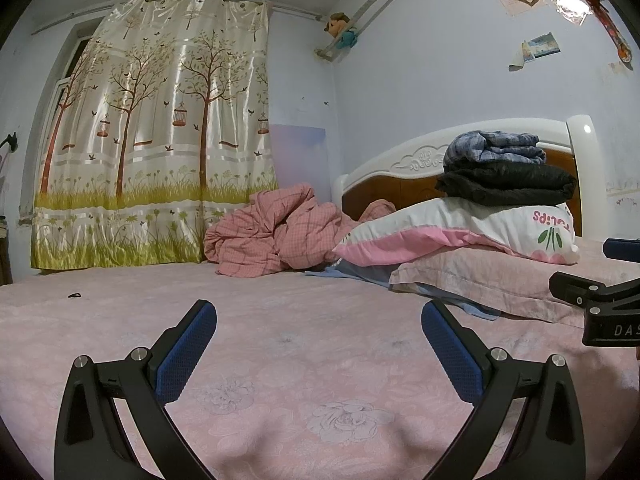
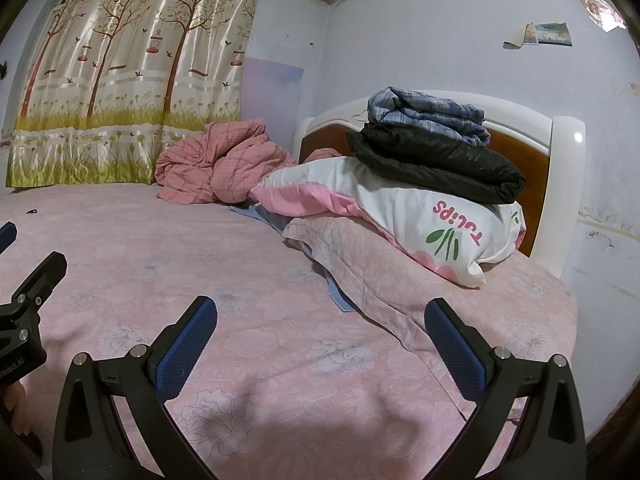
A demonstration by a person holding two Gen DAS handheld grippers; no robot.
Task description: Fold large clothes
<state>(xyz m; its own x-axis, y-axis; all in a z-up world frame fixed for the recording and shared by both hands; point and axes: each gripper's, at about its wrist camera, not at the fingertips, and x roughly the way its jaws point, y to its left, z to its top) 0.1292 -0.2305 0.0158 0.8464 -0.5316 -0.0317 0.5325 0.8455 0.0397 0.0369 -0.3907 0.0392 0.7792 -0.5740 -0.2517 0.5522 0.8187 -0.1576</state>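
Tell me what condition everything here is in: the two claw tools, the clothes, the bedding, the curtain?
Left gripper: open, empty, over the bed.
Right gripper: open, empty.
Blue plaid garment: folded, top of the stack.
Black garment: folded, lying on the Tulips pillow.
Tulips pillow: stacked on a pink pillow.
Pink checked quilt: crumpled.
Curtain: drawn shut.

The white pillow (image 2: 400,208) bears "TuLiPS", upside down; the right gripper (image 1: 612,320) shows "DAS"
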